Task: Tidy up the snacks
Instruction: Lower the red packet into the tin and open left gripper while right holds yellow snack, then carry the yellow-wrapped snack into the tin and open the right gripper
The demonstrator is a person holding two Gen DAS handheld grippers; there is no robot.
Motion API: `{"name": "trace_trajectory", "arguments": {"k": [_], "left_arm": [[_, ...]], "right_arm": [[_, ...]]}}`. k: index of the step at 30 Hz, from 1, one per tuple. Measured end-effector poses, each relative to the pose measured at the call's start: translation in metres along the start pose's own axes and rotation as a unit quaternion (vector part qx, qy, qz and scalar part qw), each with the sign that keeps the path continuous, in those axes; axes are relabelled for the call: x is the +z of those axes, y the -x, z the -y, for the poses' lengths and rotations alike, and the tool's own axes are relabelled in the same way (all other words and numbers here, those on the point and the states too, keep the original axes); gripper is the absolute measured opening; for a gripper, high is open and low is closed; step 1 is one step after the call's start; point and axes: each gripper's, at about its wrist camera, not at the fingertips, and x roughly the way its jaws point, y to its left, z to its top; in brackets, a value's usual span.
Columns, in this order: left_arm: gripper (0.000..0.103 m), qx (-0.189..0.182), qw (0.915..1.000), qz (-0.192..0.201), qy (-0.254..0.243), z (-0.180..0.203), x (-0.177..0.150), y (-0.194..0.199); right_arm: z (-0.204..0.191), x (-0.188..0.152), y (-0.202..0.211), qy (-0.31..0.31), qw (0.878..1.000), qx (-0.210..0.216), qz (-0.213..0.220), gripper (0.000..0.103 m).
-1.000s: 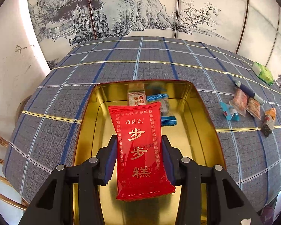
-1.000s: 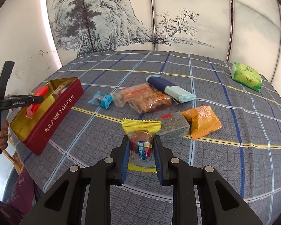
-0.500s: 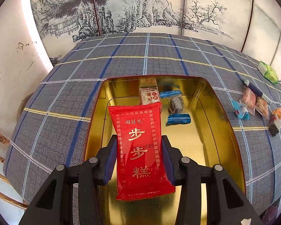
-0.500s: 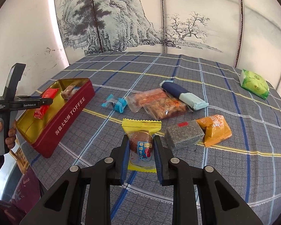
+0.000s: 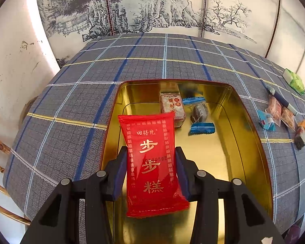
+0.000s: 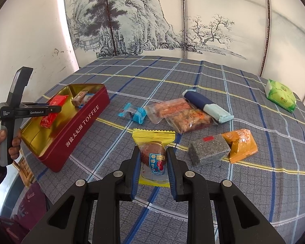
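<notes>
My left gripper [image 5: 150, 158] is shut on a red snack packet [image 5: 152, 162] with gold characters and holds it above the open red tin [image 5: 252, 134], whose inside is gold. In the tin lie a small boxed sweet [image 5: 171, 106] and a blue-ended wrapped candy [image 5: 199, 114]. My right gripper [image 6: 153, 158] is shut on a yellow-edged packet [image 6: 153, 142] with a brown cake inside, held above the checked cloth. The right wrist view shows the tin [image 6: 81, 122] at left with the left gripper [image 6: 50, 109] and red packet [image 6: 53, 109] over it.
On the cloth lie a blue candy [image 6: 134, 113], two clear snack bags [image 6: 183, 113], a navy and pale-blue packet [image 6: 207, 107], a grey sesame bar [image 6: 209, 152], an orange packet [image 6: 242, 144] and a green packet [image 6: 280, 95]. A painted screen stands behind the table.
The left gripper with the red packet has shifted left over the tin. The right gripper has lifted and pulled back with the yellow packet, so the tin looks nearer.
</notes>
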Motion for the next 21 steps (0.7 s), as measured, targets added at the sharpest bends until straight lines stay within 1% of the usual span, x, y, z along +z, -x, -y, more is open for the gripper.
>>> {"name": "trace_trajectory", "arguments": {"k": [2,8,12,17,21], "left_arm": [[0.038,0.002,1.0,0.004,0.001,-0.001,0.0,0.002],[0.038,0.004,0.9999,0.013,0.004,-0.004,0.002,0.008],[0.039,-0.003,0.9994,0.021,0.026,-0.013,0.0,0.018],[0.039,-0.003,0.9981,0.045,0.042,-0.021,-0.006,0.038],[0.043,0.003,0.9972,0.054,0.051,-0.028,-0.013,0.049]], "right_arm": [[-0.002,0.0,0.0,0.002,1.0,0.001,0.0,0.025],[-0.008,0.003,-0.001,0.006,1.0,0.006,0.0,0.025],[-0.018,0.012,0.0,0.018,1.0,0.013,0.006,0.025],[-0.041,0.028,-0.005,0.034,0.998,0.041,0.013,0.025],[-0.067,0.044,-0.016,0.046,0.996,0.081,0.01,0.025]]}}
